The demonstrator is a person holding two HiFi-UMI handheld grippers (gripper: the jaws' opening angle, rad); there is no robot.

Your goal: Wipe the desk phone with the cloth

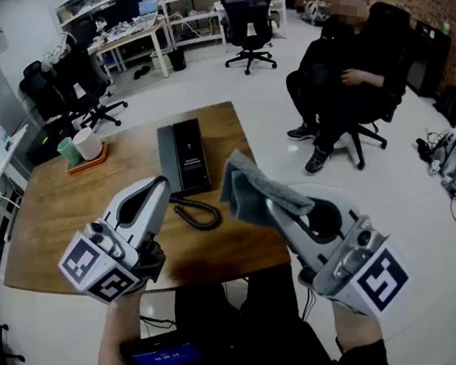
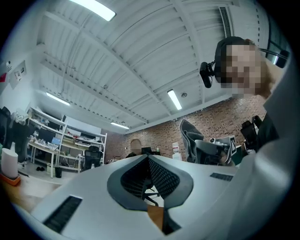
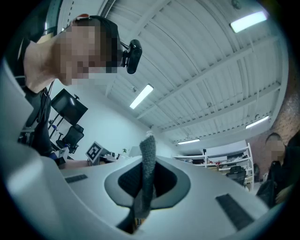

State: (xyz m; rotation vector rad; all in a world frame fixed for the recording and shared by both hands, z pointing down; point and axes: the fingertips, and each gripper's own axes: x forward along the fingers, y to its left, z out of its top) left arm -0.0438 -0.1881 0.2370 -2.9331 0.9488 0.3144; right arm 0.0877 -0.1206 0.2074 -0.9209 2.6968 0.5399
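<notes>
The black desk phone (image 1: 185, 155) lies on the wooden desk (image 1: 68, 225), and its coiled cord (image 1: 197, 213) trails toward the near edge. My right gripper (image 1: 272, 208) hovers above the desk's right side, shut on a grey cloth (image 1: 251, 190) that hangs out to the left, close to the phone. In the right gripper view the cloth (image 3: 148, 146) stands up between the jaws of the right gripper (image 3: 146, 165). My left gripper (image 1: 161, 183) is held above the desk just left of the cord, tilted upward. Its jaws meet with nothing between them in the left gripper view (image 2: 149, 157).
An orange tray (image 1: 90, 162) with a green cup and a white cup sits at the desk's left. A person in black sits on an office chair (image 1: 375, 88) beyond the desk. More chairs and shelving (image 1: 150, 5) stand at the back. Cables lie on the floor at right.
</notes>
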